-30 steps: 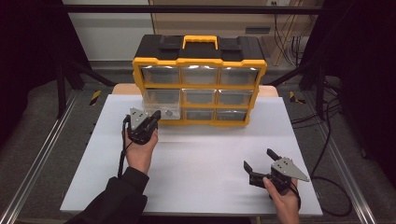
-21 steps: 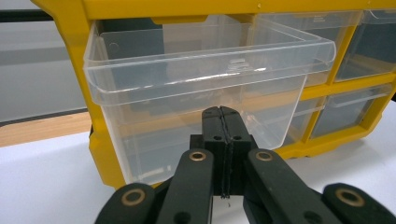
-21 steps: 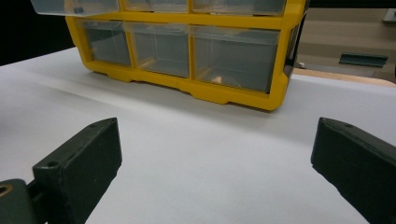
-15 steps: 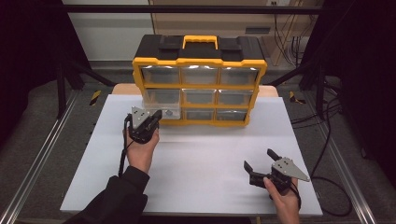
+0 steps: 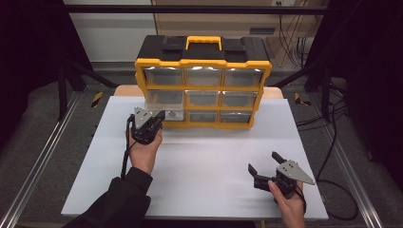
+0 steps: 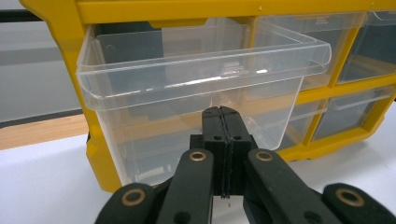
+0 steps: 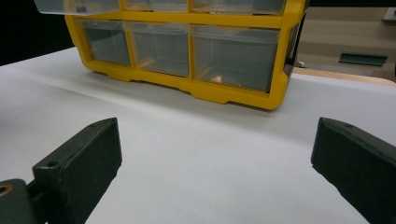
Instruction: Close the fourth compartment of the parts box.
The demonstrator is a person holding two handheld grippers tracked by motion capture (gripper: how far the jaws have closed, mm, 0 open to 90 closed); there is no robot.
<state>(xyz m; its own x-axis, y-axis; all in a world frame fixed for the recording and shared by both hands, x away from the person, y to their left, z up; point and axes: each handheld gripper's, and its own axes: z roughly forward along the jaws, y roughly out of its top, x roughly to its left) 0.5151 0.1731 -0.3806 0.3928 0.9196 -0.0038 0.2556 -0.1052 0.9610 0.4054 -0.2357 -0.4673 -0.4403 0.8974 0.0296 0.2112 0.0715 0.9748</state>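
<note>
White tabletop (image 5: 199, 166) is carrying a yellow-and-black drawer organizer (image 5: 203, 80) at its far edge, with dark framing and cables around. Left gripper (image 5: 159, 116) is sitting at the organizer's left column, jaws pressed together right in front of a clear drawer (image 6: 201, 88) that is sticking out of its slot. In the left gripper view the closed tips are meeting the drawer's front wall below the lip; whether a thin tab is pinched between them is impossible to tell. Right gripper (image 5: 263, 164) is waiting near the front right of the table, jaws spread wide, nothing between them, well apart from the organizer.

Risks, as I'm judging them: the drawer is hanging partway out, so a hard or off-axis pull is likely to bring it clear of the frame and drop it on the table. A crooked push is likely to jam it in the slot. Nobody is bracing the organizer, so any tug could be sliding or tipping the whole unit forward. Smooth plastic wall means the closed tips could be slipping off.
</note>
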